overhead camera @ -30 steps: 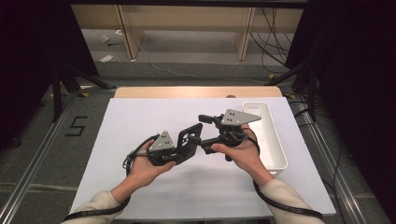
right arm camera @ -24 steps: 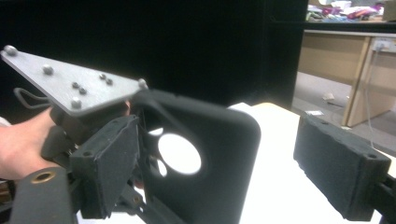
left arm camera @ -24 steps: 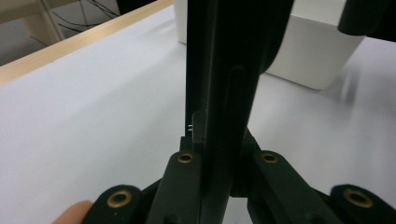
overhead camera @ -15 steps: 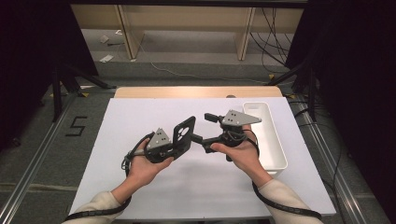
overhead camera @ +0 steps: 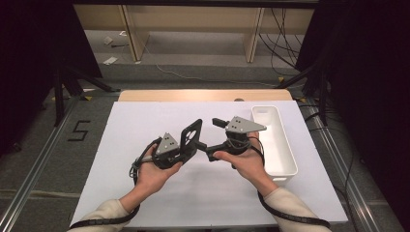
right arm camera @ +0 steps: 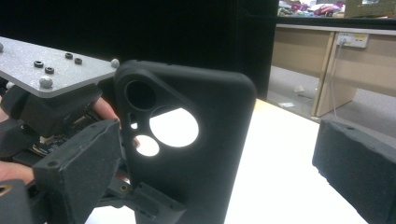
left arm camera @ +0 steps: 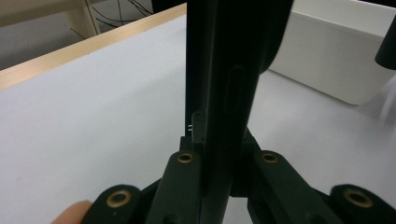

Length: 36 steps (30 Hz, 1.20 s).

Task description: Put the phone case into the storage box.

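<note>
1. High view: the bench (overhead camera: 145, 121), under a white sheet, carries a white bin (overhead camera: 283, 154) along its right side; all places below are given from that bin.
2. Both of the person's hands are raised over the bench to the left of the bin, the right hand (overhead camera: 244, 162) near it, the left hand (overhead camera: 154, 174) farther off.
3. A black phone case (overhead camera: 191, 137) stands on edge in the air well left of the bin, its camera cut-outs at the upper end.
4. The left gripper (overhead camera: 186, 150) has its fingers clamped on the case's lower end; in the left gripper view the case (left arm camera: 229, 70) rises between them.
5. The right gripper (overhead camera: 209, 137), between the case and the bin, has just been spreading its fingers; they stand released, wide apart, with the case (right arm camera: 187, 154) partly between them and neither pad (right arm camera: 79, 168) pressing on it.
</note>
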Tool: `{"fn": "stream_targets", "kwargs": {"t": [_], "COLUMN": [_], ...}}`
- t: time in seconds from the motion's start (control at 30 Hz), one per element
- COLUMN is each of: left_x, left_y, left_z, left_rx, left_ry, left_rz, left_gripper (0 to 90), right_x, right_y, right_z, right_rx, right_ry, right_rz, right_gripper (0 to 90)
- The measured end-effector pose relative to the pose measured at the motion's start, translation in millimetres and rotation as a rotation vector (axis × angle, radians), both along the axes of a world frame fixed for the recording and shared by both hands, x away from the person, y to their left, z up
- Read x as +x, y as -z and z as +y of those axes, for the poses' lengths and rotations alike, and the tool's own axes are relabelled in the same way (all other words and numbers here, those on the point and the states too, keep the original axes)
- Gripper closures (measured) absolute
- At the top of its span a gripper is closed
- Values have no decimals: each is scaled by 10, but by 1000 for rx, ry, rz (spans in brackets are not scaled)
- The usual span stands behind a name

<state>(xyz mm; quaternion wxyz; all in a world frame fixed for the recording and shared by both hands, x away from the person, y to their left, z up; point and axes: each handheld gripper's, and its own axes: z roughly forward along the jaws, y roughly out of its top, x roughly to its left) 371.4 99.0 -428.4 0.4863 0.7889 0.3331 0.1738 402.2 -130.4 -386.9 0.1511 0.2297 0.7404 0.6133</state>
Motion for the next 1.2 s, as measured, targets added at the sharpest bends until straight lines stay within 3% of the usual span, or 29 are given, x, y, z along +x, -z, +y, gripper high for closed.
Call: {"fn": "stream_targets", "kwargs": {"t": [0.57, 1.2], "left_x": [-11, -14], "left_y": [21, 31], "left_z": [-164, -180], "left_rx": [9, 4], "left_ry": [20, 25], "left_rz": [3, 4], "left_gripper": [846, 845], "right_x": [-45, -44], "right_y": [-10, 40], "right_z": [96, 187], "right_rx": [12, 14], "right_ry": [24, 46], "right_rz": [-12, -7], "right_gripper": [16, 62]}}
